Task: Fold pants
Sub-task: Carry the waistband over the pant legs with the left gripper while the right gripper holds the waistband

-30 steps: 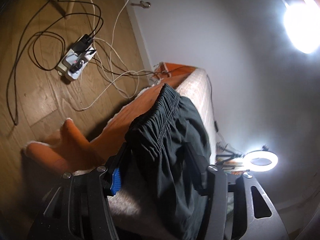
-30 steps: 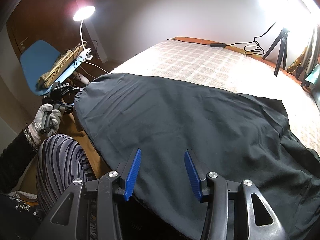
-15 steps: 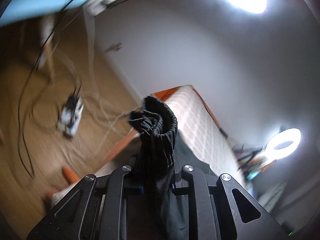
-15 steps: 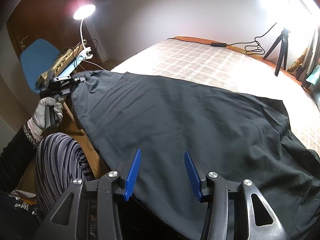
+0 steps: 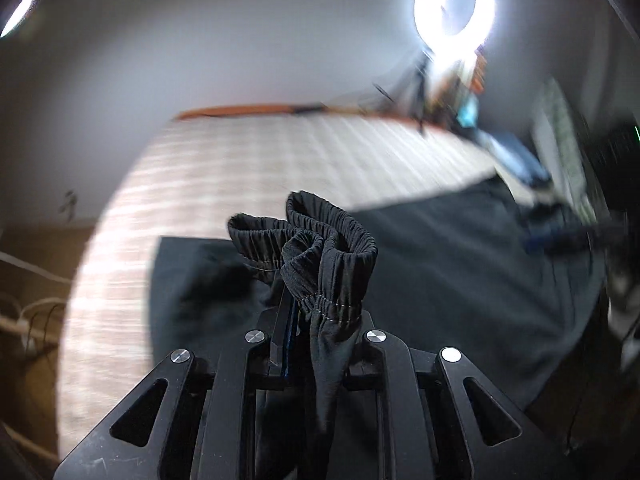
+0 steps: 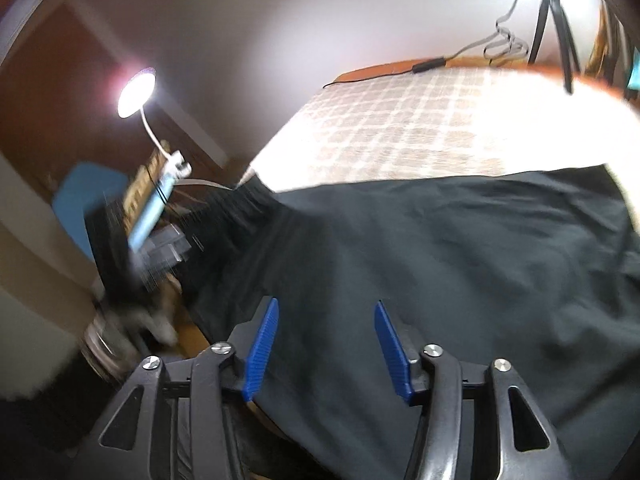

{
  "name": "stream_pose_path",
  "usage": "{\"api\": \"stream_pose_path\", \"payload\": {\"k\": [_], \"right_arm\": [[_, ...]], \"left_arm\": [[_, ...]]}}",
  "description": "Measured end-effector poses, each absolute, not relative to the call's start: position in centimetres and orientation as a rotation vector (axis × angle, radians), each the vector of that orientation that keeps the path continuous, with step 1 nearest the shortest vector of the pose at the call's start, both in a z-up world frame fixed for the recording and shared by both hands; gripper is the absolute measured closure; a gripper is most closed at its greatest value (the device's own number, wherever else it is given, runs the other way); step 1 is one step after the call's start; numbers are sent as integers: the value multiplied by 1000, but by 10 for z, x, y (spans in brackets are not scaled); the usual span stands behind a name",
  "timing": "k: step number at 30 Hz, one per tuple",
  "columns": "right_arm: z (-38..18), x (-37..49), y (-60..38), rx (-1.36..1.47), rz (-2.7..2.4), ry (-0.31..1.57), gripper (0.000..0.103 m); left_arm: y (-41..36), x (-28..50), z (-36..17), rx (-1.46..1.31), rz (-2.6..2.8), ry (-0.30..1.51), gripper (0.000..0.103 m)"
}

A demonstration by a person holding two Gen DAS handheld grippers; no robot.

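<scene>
Black pants (image 6: 440,264) lie spread over a checked bed (image 6: 400,136). My left gripper (image 5: 316,320) is shut on the bunched elastic waistband (image 5: 320,240) and holds it up above the rest of the pants (image 5: 460,264). In the right wrist view the left gripper (image 6: 160,248) is a blur at the left with the waistband (image 6: 236,208) lifted. My right gripper (image 6: 326,344) is open and empty, its blue pads (image 6: 262,344) just above the near edge of the cloth.
A ring light (image 5: 454,0) on a tripod stands at the far side of the bed. A desk lamp (image 6: 136,92), a blue chair (image 6: 88,196) and cables are at the left. A black tripod (image 6: 556,20) and a cable stand on the far edge.
My left gripper closed on the waistband, lifted it and swung round over the bed. My right gripper moved a little left and stayed open.
</scene>
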State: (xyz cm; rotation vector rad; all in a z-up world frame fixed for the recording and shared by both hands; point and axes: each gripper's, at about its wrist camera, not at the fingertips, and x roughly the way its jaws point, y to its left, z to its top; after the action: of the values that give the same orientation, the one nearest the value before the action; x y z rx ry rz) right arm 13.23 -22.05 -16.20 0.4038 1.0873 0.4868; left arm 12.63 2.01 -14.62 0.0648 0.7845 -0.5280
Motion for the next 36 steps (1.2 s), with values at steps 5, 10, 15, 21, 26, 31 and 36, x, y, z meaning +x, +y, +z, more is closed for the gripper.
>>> {"api": "stream_pose_path", "payload": {"k": [5, 10, 15, 21, 26, 31, 36], "right_arm": [[-184, 181, -199, 541, 560, 1104, 40], [-213, 219, -173, 618, 586, 1226, 38], [-233, 233, -154, 679, 596, 1298, 37], [-236, 232, -147, 654, 558, 1351, 37], [-238, 223, -150, 648, 535, 1368, 39], [-239, 219, -154, 620, 515, 1365, 72], [-236, 219, -157, 650, 519, 1333, 67]], "left_arm": [[-12, 118, -159, 123, -604, 805, 86], [-13, 112, -158, 83, -649, 824, 78], [-10, 107, -155, 35, -759, 827, 77], [-26, 92, -148, 91, -834, 822, 76], [-18, 83, -141, 70, -864, 834, 66], [-17, 72, -135, 113, -849, 812, 48], [-19, 68, -133, 75, -907, 800, 49]]}}
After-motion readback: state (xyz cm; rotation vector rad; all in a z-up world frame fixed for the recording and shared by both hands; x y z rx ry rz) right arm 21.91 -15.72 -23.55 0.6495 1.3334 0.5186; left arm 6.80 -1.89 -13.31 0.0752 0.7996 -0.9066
